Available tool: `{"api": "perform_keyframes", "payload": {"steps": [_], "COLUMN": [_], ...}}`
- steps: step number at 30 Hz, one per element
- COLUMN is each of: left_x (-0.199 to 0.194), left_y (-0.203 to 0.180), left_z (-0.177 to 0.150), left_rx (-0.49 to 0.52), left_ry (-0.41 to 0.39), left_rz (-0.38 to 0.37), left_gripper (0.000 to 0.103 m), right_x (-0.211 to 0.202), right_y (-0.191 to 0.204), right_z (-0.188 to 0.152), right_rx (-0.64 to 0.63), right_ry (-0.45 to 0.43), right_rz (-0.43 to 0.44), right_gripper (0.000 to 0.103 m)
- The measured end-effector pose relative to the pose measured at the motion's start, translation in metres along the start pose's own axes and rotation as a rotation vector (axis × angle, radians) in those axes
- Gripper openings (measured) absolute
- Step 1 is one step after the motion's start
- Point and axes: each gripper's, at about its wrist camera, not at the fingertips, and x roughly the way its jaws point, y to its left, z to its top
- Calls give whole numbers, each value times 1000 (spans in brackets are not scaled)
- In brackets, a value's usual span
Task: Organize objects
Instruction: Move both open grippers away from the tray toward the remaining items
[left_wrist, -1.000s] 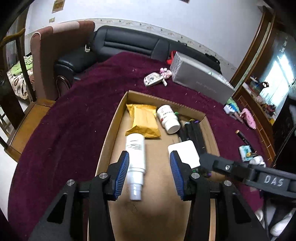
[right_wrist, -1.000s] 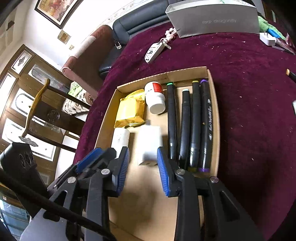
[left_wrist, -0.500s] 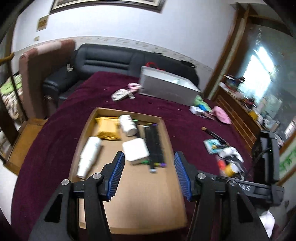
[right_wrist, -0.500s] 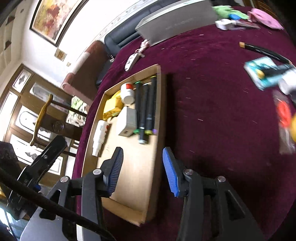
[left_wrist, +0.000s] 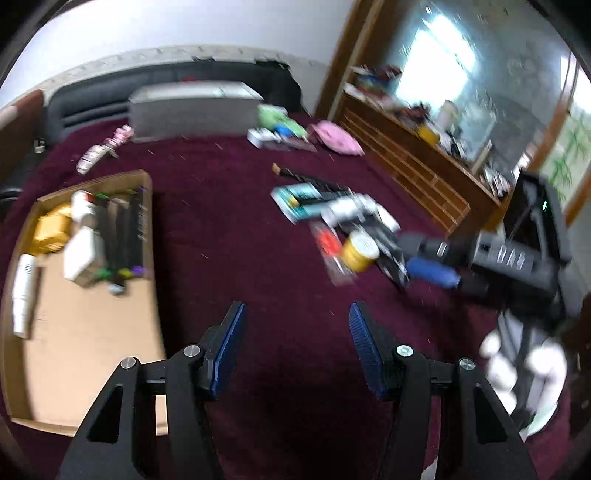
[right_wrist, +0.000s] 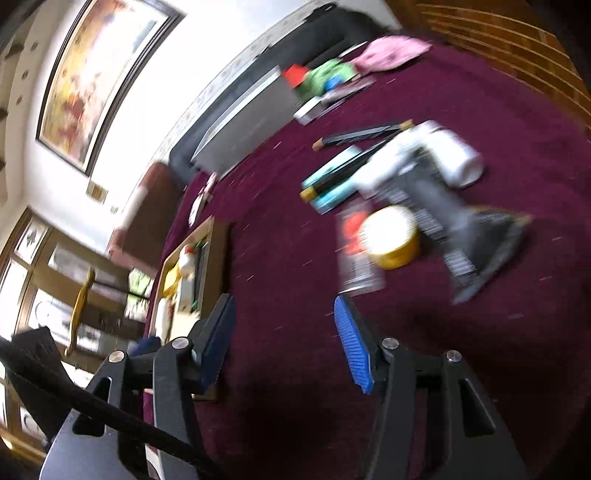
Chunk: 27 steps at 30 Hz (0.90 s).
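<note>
- Plainly, the left gripper (left_wrist: 296, 347) hangs over bare maroon tablecloth (left_wrist: 229, 229) with its blue pads apart and nothing between them.
- Its jaws stand about half spread.
- Off to its left lies the cardboard tray (left_wrist: 92, 332), holding a yellow packet (left_wrist: 51, 229), a white spray bottle (left_wrist: 24, 291), a white box (left_wrist: 79, 254), a small white bottle with red on it (left_wrist: 82, 201) and a row of black markers (left_wrist: 127, 236).
- The right gripper (right_wrist: 282, 332) is opening, with only cloth seen between its pads.
- Ahead of it sits a loose cluster: a yellow round tin (right_wrist: 393, 236), a clear packet with red in it (right_wrist: 354, 251), a white bottle (right_wrist: 443, 151), a grey tube (right_wrist: 469, 236) and a teal flat pack (right_wrist: 332, 184); all are blurred.
- In the left wrist view, the right gripper reaches in beside the tin (left_wrist: 358, 251).
- Farther back stand a grey box (left_wrist: 192, 107) and a pink item (left_wrist: 336, 136).
</note>
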Motion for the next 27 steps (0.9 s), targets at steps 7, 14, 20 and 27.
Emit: {"api": "perform_keyframes", "payload": {"steps": [7,14,20,27], "left_x": [38,59,68,69], "left_y": [-23,-13,-7,-12], "left_z": [-19,-28,-32,-36], "left_rx": [40,14,-14,18], "left_ry": [95,137,141,111], "left_rz": [-17,5,6,6], "left_gripper": [51,51,51,59], "right_x": [-28,-32,-39,-32], "right_y": [-53,-82,-95,-99], "right_z": [14,28,38,50], "right_rx": [82,133,134,127], "right_ry": [-59,-82,-101,-83], "right_rz": [-40,-41,-63,-88], "right_gripper": [54,54,54,54]}}
